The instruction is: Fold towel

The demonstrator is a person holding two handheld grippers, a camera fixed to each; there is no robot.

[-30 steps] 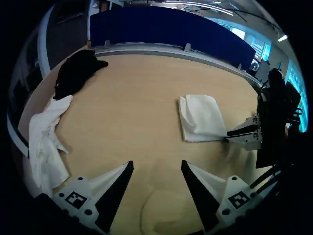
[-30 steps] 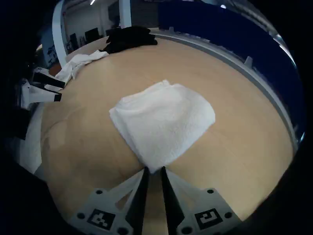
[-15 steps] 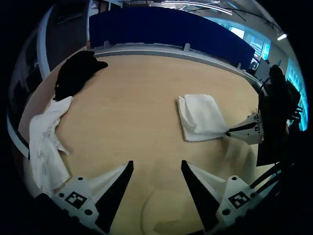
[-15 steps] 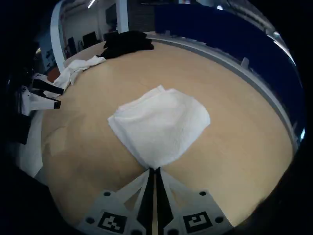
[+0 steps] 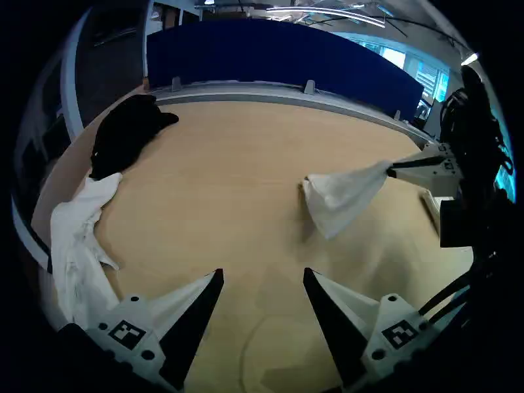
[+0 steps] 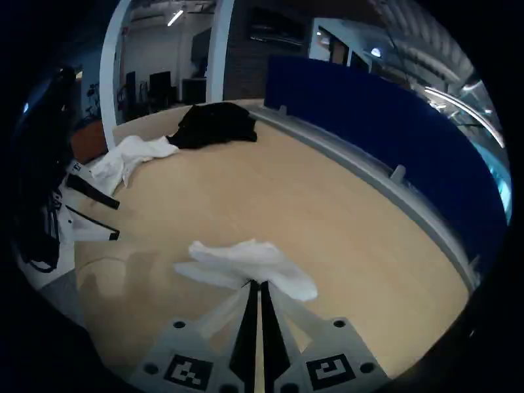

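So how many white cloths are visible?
2. One towel hangs from the right gripper; a white cloth lies at the table edge beside a black garment. None looks hidden.

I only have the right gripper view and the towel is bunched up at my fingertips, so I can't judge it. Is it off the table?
Observer: In the left gripper view the towel hangs by one corner from the right gripper and droops to a point. I cannot tell whether that point touches the table.
Operator: Is the left gripper holding any of it?
Observer: No. The left gripper is open over bare wood, with the towel ahead and to its right.
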